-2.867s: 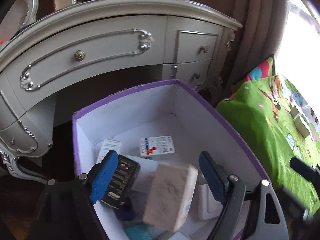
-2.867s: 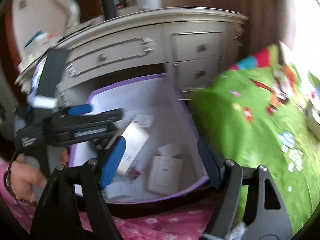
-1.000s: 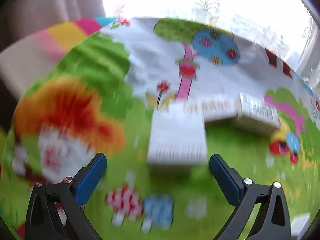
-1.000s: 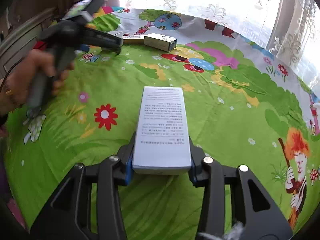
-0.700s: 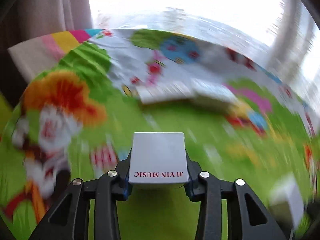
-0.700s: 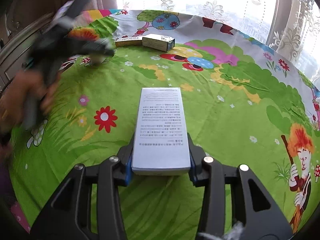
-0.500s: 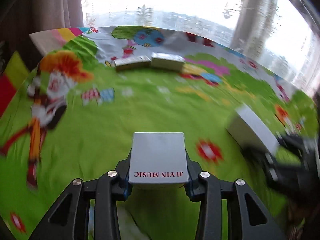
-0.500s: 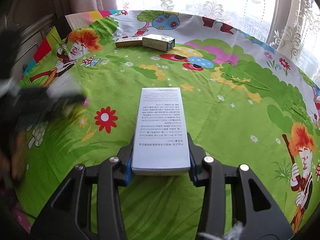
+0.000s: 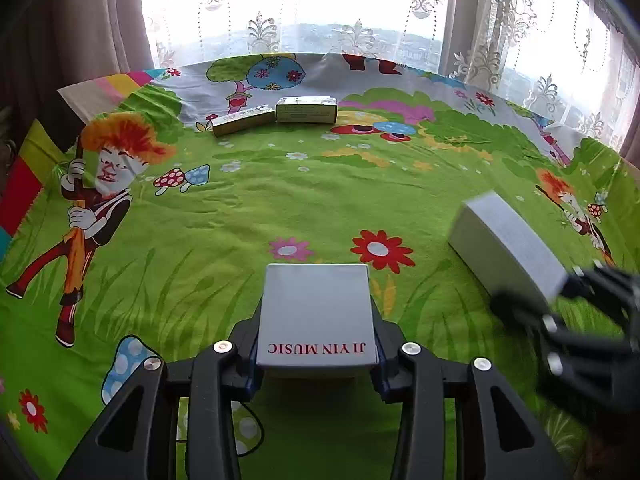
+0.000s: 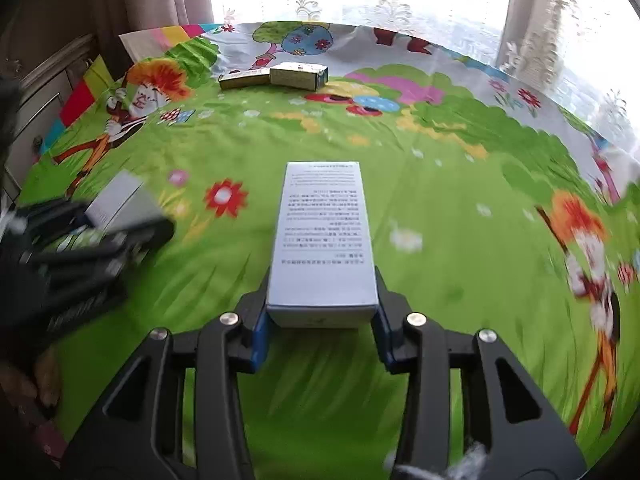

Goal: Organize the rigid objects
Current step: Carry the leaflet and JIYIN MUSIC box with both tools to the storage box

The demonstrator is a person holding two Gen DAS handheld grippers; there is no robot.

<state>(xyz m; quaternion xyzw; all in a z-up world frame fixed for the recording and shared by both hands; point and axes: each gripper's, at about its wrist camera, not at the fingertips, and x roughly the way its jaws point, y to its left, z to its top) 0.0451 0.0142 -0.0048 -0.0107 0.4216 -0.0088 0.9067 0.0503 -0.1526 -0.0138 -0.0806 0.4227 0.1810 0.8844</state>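
Observation:
My left gripper (image 9: pixel 316 364) is shut on a white box lettered "JI YIN MUSIC" (image 9: pixel 316 312) and holds it above the green cartoon bedspread (image 9: pixel 240 208). My right gripper (image 10: pixel 322 332) is shut on a longer white box with printed text (image 10: pixel 324 236). That long box also shows in the left wrist view (image 9: pixel 504 246) at the right, with the right gripper behind it. The left gripper shows blurred in the right wrist view (image 10: pixel 80 248) at the left. Two gold-toned boxes (image 9: pixel 306 110) (image 9: pixel 244 120) lie side by side at the bed's far edge.
Lace curtains and a bright window (image 9: pixel 320 8) stand behind the bed. A pale dresser (image 10: pixel 44 92) stands past the bed's left edge in the right wrist view. The bedspread (image 10: pixel 440 208) stretches wide around both grippers.
The left gripper left the purple box, swung to the bed and closed on the "JI YIN MUSIC" box, then drew back beside the right gripper. The right gripper has lifted its long white box.

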